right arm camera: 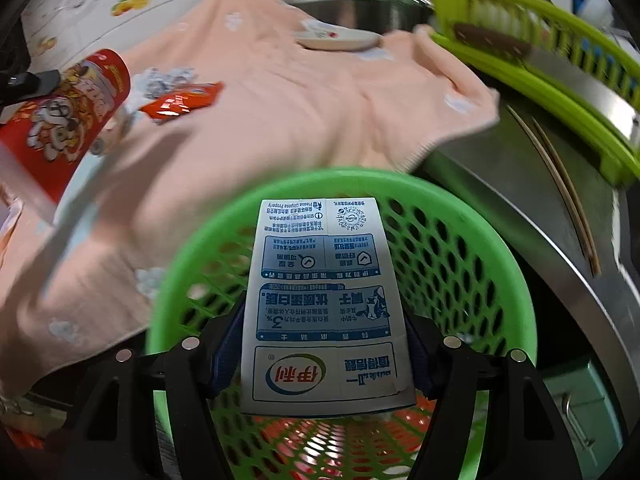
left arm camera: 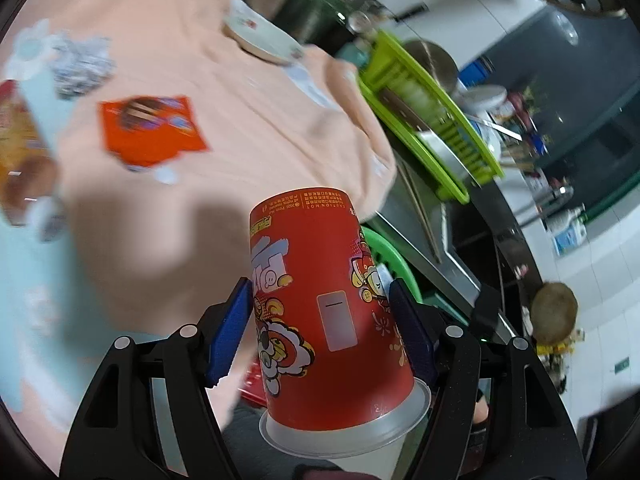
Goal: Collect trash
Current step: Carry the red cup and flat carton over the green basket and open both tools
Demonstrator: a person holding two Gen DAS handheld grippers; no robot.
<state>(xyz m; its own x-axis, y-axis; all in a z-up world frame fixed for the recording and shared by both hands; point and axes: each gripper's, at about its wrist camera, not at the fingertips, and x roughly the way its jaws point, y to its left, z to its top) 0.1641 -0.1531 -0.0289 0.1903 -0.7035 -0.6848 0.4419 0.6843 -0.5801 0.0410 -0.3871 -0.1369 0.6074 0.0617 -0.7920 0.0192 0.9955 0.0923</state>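
1. Trash is lying scattered over the peach cloth (left arm camera: 208,152) that is covering the worktop; in the right wrist view this cloth (right arm camera: 280,120) is draping down beside the steel sink edge (right arm camera: 540,248).
2. A green mesh basket (right arm camera: 460,216) is sitting below the right tongs, its rim just beside the cloth's hanging edge; in the left wrist view only a sliver of it (left arm camera: 386,250) is showing behind the cup.
3. A lime dish rack (left arm camera: 432,120) is standing on the far side of the sink, holding dishes, and it (right arm camera: 532,76) is appearing again at the upper right of the right wrist view.
4. The left tongs (left arm camera: 320,312) are gripping a red printed paper cup (left arm camera: 324,300) upside down, blue pads pressing on both sides, its clear lid pointing toward the camera; the same cup (right arm camera: 68,112) is showing tilted at the left edge of the right wrist view.
5. The right tongs (right arm camera: 324,332) are clamping a white and blue milk carton (right arm camera: 320,300) over the basket opening, its print reading upside down.
6. An orange snack wrapper (left arm camera: 152,132) is lying flat on the cloth, well apart from the cup; it (right arm camera: 184,102) is resting just beside a crumpled foil wad (right arm camera: 164,80).
7. That foil wad (left arm camera: 80,66) is sitting near the far left of the cloth.
8. A small patterned saucer (left arm camera: 260,38) is resting on the cloth's far edge near the rack.
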